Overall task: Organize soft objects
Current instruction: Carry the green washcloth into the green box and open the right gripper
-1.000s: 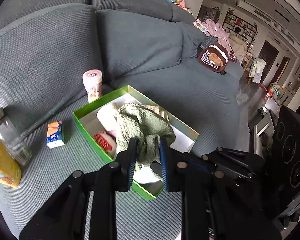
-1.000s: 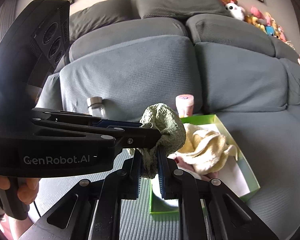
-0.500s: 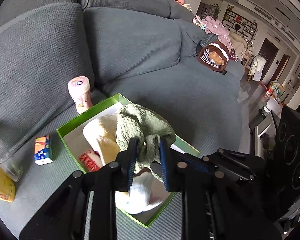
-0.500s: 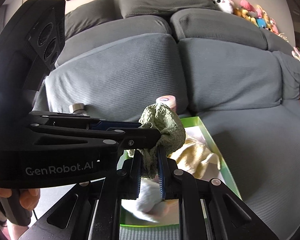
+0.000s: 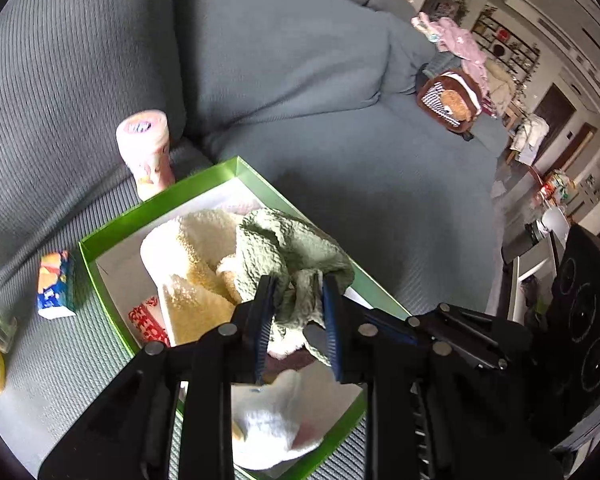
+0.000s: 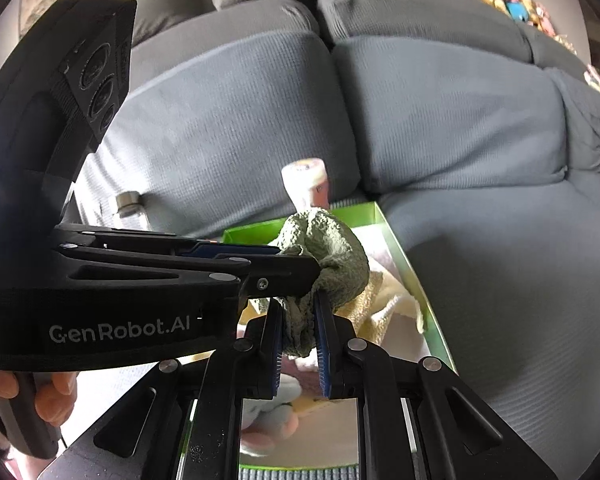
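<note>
1. The grey sofa (image 5: 340, 184) fills both views; its seat carries everything else.
2. A green box (image 5: 260, 192) lies open on the seat, and holds a cream towel (image 5: 192, 264), a white cloth (image 5: 276, 424) at its 6 o'clock end and a red-printed item (image 5: 146, 322) at 9 o'clock.
3. The green cloth (image 5: 284, 248) hangs bunched over the box, above the cream towel, held by both tools.
4. The left gripper (image 5: 296, 320) has the cloth between its pads, which still touch it; its jaws are opening.
5. The right gripper (image 6: 298, 332) is clamped tight on the cloth's lower fold (image 6: 300, 320).
6. A pink canister (image 5: 146, 152) stands upright just outside the box at 11 o'clock.
7. A small blue-orange packet (image 5: 54, 284) lies at 9 o'clock, apart from the box.
8. A glass jar (image 6: 130, 208) stands at 10 o'clock in the right view.
</note>
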